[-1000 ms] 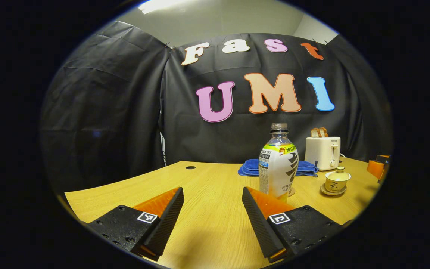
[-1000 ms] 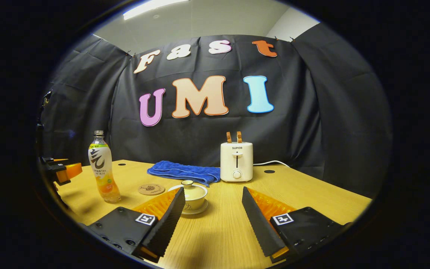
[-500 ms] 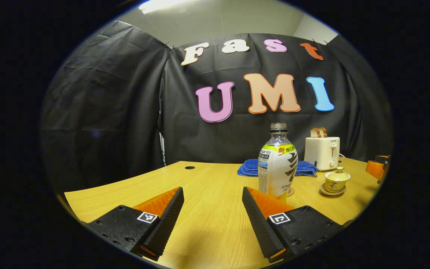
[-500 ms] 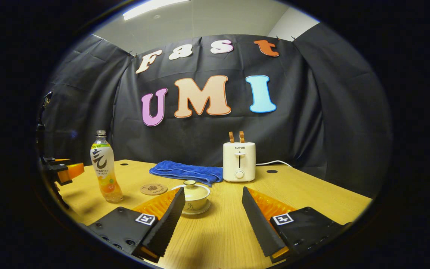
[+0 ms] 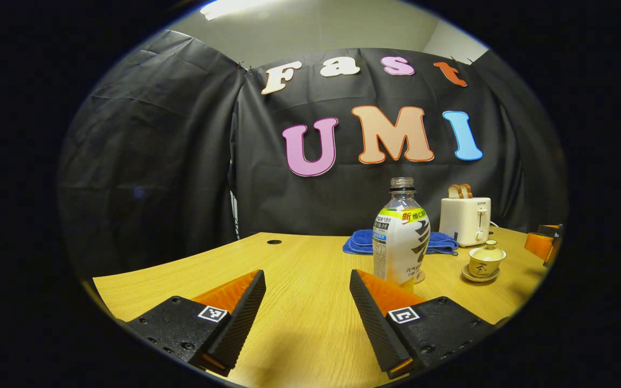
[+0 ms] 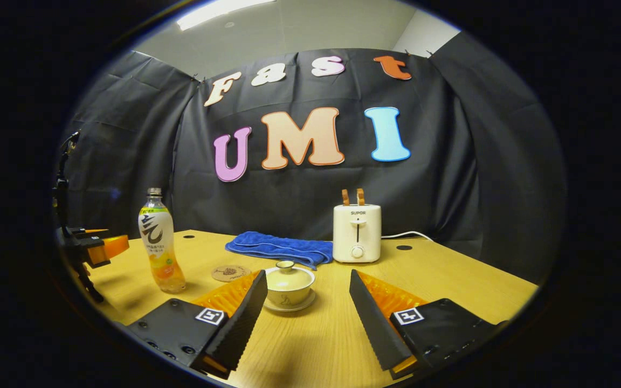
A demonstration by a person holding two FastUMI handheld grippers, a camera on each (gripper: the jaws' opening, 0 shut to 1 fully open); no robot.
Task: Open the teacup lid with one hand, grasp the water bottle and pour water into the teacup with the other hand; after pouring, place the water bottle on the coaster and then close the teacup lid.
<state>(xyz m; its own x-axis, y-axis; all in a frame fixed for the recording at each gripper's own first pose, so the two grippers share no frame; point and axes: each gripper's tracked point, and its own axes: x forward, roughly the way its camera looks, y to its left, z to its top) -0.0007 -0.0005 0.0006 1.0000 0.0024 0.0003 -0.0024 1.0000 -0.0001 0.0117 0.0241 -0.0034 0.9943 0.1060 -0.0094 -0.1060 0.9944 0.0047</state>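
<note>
A labelled, uncapped water bottle (image 5: 401,237) stands upright on the wooden table (image 5: 299,269), just beyond my left gripper's right finger. My left gripper (image 5: 307,302) is open and holds nothing. A cream teacup (image 6: 289,285) with its lid (image 6: 287,274) on rests on a saucer, a little ahead of my open right gripper (image 6: 306,304), slightly left of the gap. The round coaster (image 6: 230,272) lies between the bottle (image 6: 160,242) and the cup. The teacup (image 5: 486,261) sits at the right in the left gripper view. The left gripper (image 6: 95,249) appears at the left edge of the right gripper view.
A folded blue towel (image 6: 281,249) and a white toaster (image 6: 357,233) holding toast stand at the back of the table, with a white cable running right from the toaster. The black cloth wall closes the back. The other gripper (image 5: 541,245) peeks in at the right of the left gripper view.
My right gripper's view has shifted so the teacup, bottle and toaster sit further right; the cup now lies nearer the gap between its fingers. The left gripper has barely moved.
</note>
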